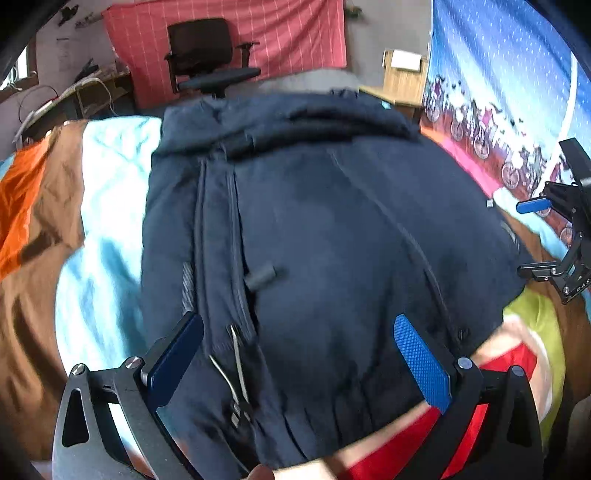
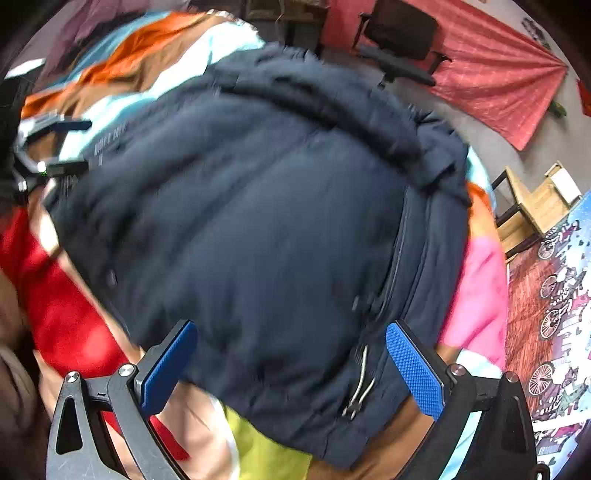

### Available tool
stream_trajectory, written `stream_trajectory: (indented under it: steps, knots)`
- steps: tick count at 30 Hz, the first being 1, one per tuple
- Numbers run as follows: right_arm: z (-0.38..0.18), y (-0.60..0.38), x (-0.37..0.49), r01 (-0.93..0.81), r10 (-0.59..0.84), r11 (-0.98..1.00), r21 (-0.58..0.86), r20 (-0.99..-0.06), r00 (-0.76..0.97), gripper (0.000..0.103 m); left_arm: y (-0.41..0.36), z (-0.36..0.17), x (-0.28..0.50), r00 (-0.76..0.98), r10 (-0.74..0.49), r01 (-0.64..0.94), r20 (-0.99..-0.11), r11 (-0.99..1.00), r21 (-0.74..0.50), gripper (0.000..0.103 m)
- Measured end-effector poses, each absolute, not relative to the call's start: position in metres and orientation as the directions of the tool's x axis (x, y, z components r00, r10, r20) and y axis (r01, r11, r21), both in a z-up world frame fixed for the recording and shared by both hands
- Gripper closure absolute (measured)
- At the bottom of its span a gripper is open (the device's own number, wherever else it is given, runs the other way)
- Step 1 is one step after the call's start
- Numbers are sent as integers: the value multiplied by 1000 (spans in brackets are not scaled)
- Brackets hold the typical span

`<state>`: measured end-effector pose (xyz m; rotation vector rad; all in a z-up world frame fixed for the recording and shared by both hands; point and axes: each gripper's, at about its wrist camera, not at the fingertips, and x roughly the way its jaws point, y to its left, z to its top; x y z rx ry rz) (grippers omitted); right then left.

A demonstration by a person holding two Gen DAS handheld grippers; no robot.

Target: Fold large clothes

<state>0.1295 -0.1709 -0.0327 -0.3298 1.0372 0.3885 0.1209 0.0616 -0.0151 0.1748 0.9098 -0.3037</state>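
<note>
A large dark navy padded jacket (image 1: 332, 229) lies flat on a bed with a many-coloured cover (image 1: 103, 206), collar at the far end. Its zipper and metal pull (image 1: 236, 365) sit near my left gripper (image 1: 299, 365), which is open and empty just above the jacket's near hem. In the right wrist view the same jacket (image 2: 258, 229) fills the middle, its zipper pull (image 2: 360, 387) near the hem. My right gripper (image 2: 291, 365) is open and empty over the hem. It also shows at the right edge of the left wrist view (image 1: 554, 236).
A black office chair (image 1: 210, 55) stands beyond the bed before a red cloth (image 1: 295, 33) on the wall. A wooden stand (image 1: 402, 81) is at the back right. A bicycle-print hanging (image 1: 498, 92) runs along the right side.
</note>
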Motion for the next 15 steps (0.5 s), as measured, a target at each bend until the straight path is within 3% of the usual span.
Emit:
stream_trajectory:
  steps: [15]
  knots:
    - [-89, -193, 85, -580, 138, 765, -281, -808, 573, 0, 40, -58, 67, 562, -18, 346, -827, 913, 215, 2]
